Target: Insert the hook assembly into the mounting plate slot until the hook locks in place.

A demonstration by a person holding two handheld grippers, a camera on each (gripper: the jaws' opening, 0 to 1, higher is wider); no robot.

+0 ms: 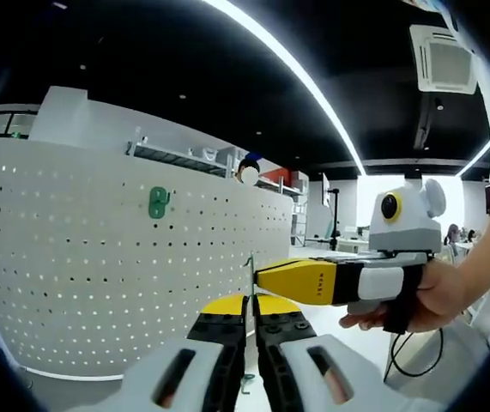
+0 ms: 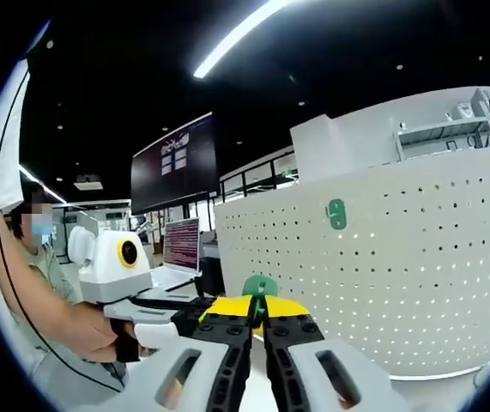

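Nearby, both tools pinch shut — right tool (image 2: 257, 319) on green hook (image 2: 260, 286) — pegboard (image 1: 99, 257) beyond.

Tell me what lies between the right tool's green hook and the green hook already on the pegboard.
In the right gripper view, only bare white pegboard lies between the held hook and the mounted hook.

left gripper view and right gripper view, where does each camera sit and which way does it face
Left gripper view: rides the left claw, facing the white pegboard with a green hook; the right claw and a hand enter from the right.
Right gripper view: rides the right claw, which pinches a green piece; the left claw and hand are at left.
Shared: pegboard, mounted hook, both claws.
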